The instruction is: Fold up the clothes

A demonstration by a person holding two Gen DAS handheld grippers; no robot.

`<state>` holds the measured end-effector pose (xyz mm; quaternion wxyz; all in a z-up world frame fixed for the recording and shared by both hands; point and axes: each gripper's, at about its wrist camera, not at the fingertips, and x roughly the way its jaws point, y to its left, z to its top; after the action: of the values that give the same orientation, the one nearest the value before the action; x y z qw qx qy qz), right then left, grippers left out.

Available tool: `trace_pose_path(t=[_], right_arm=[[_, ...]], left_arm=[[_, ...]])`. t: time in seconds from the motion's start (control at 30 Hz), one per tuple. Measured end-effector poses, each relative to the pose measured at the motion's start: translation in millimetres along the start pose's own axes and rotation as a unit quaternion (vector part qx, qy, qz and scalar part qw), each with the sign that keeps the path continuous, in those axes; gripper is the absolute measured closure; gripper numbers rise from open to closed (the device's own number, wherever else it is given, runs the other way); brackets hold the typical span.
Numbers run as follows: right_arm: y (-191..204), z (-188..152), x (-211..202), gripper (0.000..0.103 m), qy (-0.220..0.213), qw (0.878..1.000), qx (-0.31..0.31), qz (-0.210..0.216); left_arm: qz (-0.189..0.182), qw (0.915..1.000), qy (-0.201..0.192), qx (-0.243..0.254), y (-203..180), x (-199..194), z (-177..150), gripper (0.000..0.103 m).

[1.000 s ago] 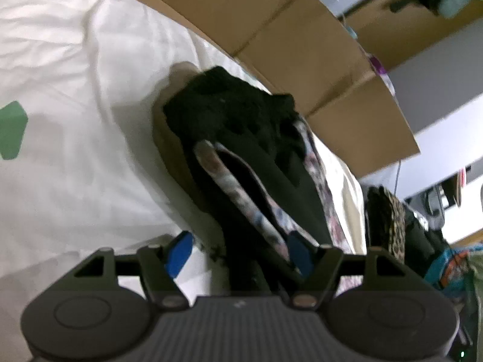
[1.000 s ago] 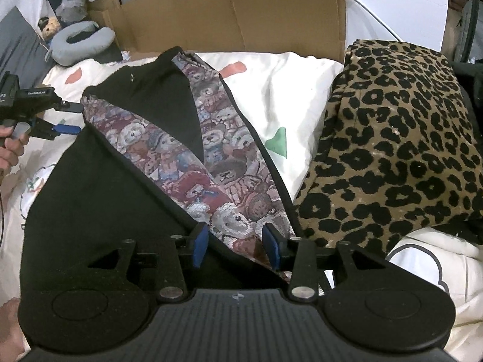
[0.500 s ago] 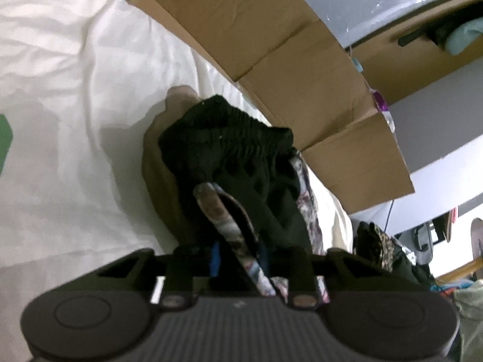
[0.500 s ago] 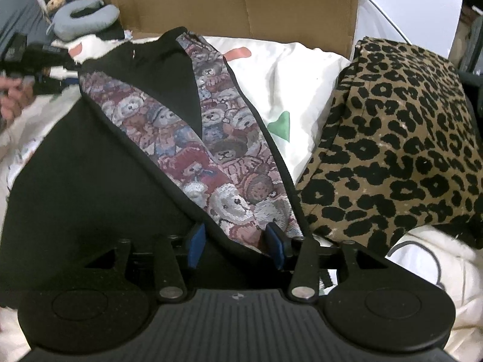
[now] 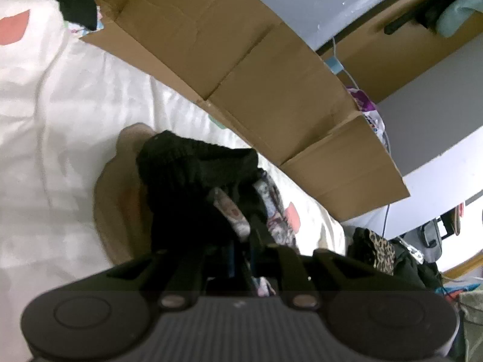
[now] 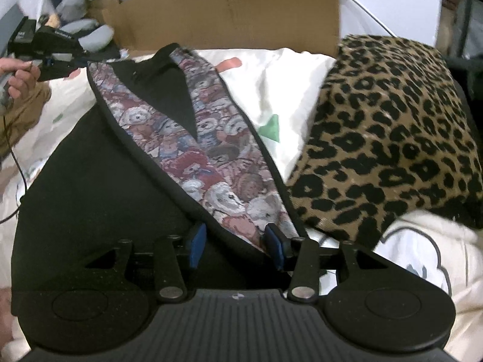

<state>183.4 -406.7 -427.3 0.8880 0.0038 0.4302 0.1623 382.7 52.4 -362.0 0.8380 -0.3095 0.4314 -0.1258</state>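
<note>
Landmark: the cardboard box at the far edge of the bed; all places are given from it.
Garment: a black vest with teddy-bear panels lies on the white bedding in front of the box, and a leopard-print garment is to its right.
Long axis: the vest runs from its neck near the box down toward the right wrist camera, and the two bear bands meet at the near end.
Left gripper: its fingers are pressed together on the black edge of the vest at the shoulder end near the box. I judge this hold keeps that corner lifted for a fold.
Right gripper: the blue pads stand apart, on both sides of the near bear band. Nothing is pinched. It seems placed to take this hem.
Stage: the vest lies spread, not yet a compact fold.
</note>
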Motion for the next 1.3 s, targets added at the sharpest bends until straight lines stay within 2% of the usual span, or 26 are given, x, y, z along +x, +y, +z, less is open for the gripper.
trace_pose_path(t=[0.3,0.47,0.73,0.77,0.87,0.9,0.93,1.17,1.3], right_arm=[[-10.9,-5.6,-4.7,0.055,-0.019,0.999,0.026,0.015],[-12.7,-8.5,-6.8,0.055,-0.032,0.998,0.044,0.03],[-14.1,-12.0,-7.2,0.056,-0.047,0.997,0.055,0.027],[-15.1,-12.4,-7.4,0.058,-0.05,0.997,0.058,0.027],[-20.5,-14.5,-4.7,0.077,-0.047,0.996,0.073,0.019],[-22.9,-15.4,-3.8,0.088,-0.047,0.996,0.08,0.017],[-25.7,-16.0,-3.9,0.095,-0.049,0.995,0.088,0.015],[-45.4,-16.3,-0.3,0.098,-0.045,0.989,0.139,0.008],[-48.4,-17.0,1.7,0.098,-0.039,0.988,0.148,0.009]], left_arm=[[0.021,0.9995,0.019,0.012,-26.7,31.4,20.3,0.096],[0.043,0.9983,0.038,-0.005,-35.1,52.1,34.0,0.097],[0.067,0.9957,0.059,0.025,-56.9,86.9,46.8,0.097],[0.07,0.9952,0.061,0.029,-59.4,91.3,48.0,0.097],[0.079,0.9939,0.068,0.038,-66.7,104.5,51.5,0.098],[0.08,0.9938,0.068,0.038,-68.2,107.8,51.7,0.098],[0.081,0.9937,0.068,0.038,-69.8,111.1,51.9,0.099],[0.088,0.9931,0.068,0.039,-80.5,134.2,53.3,0.1],[0.092,0.9925,0.07,0.041,-85.8,146.5,55.4,0.1]])
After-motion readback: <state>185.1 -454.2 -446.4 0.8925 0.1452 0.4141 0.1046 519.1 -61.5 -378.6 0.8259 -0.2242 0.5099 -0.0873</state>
